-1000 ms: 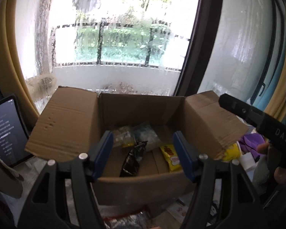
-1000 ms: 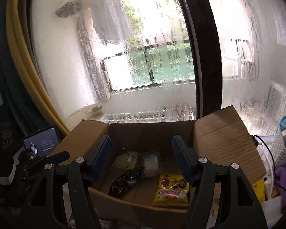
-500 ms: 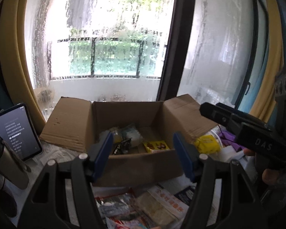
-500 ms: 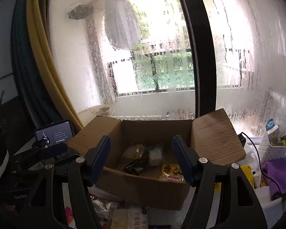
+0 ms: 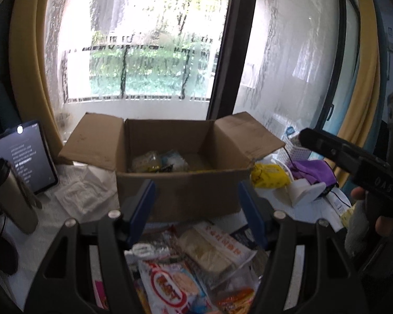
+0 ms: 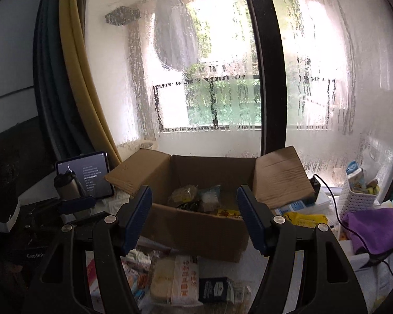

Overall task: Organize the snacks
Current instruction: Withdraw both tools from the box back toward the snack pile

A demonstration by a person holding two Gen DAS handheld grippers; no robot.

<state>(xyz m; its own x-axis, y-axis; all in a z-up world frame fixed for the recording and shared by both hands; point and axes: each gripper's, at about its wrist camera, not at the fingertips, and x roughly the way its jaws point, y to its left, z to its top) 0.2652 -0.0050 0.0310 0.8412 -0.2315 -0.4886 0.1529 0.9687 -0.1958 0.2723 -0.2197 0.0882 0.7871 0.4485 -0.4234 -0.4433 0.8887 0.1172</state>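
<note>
both grippers have pulled back from the cardboard box (image 5: 180, 191), which now sits farther off at the tabletop's (image 5: 49, 238) far edge by the window, flaps spread, a few packets already inside. loose snack packets (image 5: 196, 261) crowd the near edge, just below the tools. left gripper (image 5: 196, 214) hangs over that pile, jaws wide apart and empty; right gripper (image 6: 194, 218) likewise gapes with nothing held. next pick likely goes best by dropping straight onto one top packet, pinching its sealed edge, not the slippery heap.
</note>
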